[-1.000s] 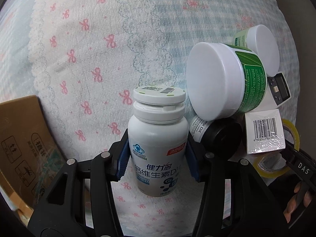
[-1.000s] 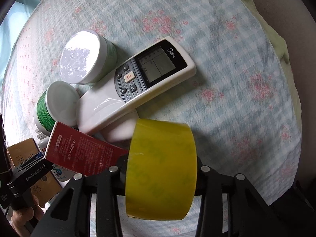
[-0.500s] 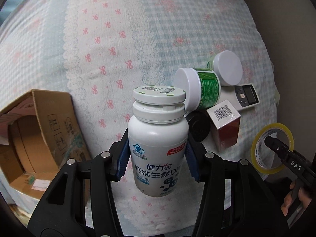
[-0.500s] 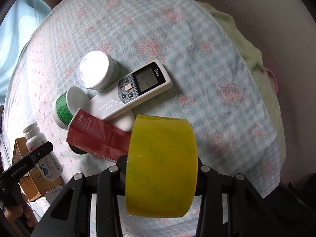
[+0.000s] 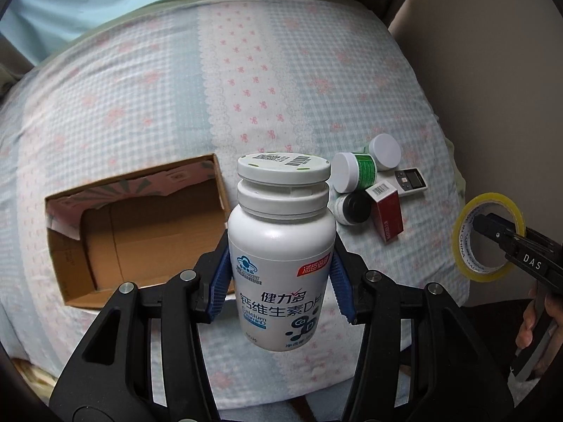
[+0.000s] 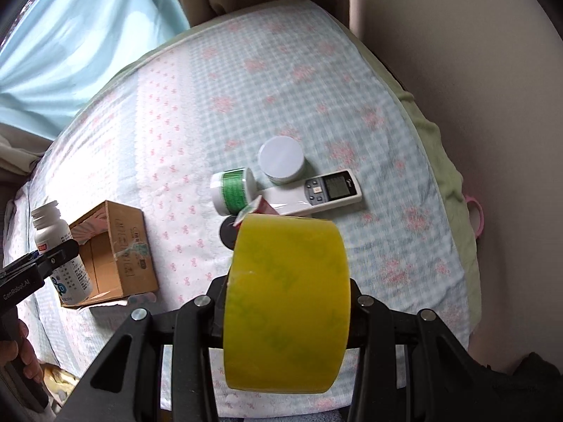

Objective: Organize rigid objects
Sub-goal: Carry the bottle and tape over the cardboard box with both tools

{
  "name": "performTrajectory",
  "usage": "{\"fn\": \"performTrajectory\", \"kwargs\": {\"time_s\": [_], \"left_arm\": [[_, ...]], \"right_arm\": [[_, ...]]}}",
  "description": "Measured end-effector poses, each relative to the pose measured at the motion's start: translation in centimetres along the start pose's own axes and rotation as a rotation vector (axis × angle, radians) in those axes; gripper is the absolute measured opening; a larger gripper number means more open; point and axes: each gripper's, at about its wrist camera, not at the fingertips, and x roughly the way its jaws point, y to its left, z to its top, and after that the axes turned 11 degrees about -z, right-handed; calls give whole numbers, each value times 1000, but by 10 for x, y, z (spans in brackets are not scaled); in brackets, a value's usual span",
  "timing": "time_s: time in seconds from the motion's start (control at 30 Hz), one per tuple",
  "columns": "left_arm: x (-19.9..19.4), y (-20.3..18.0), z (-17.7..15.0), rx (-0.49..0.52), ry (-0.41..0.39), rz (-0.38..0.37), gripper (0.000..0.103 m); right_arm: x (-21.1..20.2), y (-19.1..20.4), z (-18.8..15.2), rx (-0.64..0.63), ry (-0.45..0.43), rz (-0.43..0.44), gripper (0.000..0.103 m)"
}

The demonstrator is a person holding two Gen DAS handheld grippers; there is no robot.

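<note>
My left gripper (image 5: 281, 281) is shut on a white vitamin bottle (image 5: 281, 246), held upright above the bed; it also shows at the left of the right wrist view (image 6: 58, 249). My right gripper (image 6: 286, 316) is shut on a yellow tape roll (image 6: 286, 302), seen at the right of the left wrist view (image 5: 487, 237). An open cardboard box (image 5: 137, 225) lies on the bed left of the bottle. A pile of two green-labelled jars (image 6: 234, 190), a white remote (image 6: 316, 190), a red box (image 5: 387, 216) and a black-capped bottle (image 5: 353, 207) lies on the bedspread.
The bedspread (image 5: 246, 70) is checked with pink bows. A beige wall (image 5: 492, 70) runs along the right side. Curtains (image 6: 70, 35) hang at the far left. A green blanket edge (image 6: 457, 190) runs along the bed's right side.
Both grippers have risen and pulled back from the pile with their objects still held. The cardboard box has come fully into view.
</note>
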Motion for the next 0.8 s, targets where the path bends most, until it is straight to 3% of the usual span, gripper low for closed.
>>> {"fn": "performTrajectory", "kwargs": {"time_s": [0.17,0.43,0.6,0.8], "left_arm": [[-48,57,-21,-6,-45,-3,46],[-106,169,-51,-43,-69,22,46],[-117,227,-58,-66,-42,28,46],[-100,262,-46,-62,6,1,46]], "right_arm": [[-41,61,-12,-76,-40,12,37],[-79,188,-49,-101,-24,73,38],[-81,262,-59,-125,-5,117,37],[-66,330,-50,-164,15,116,37]]}}
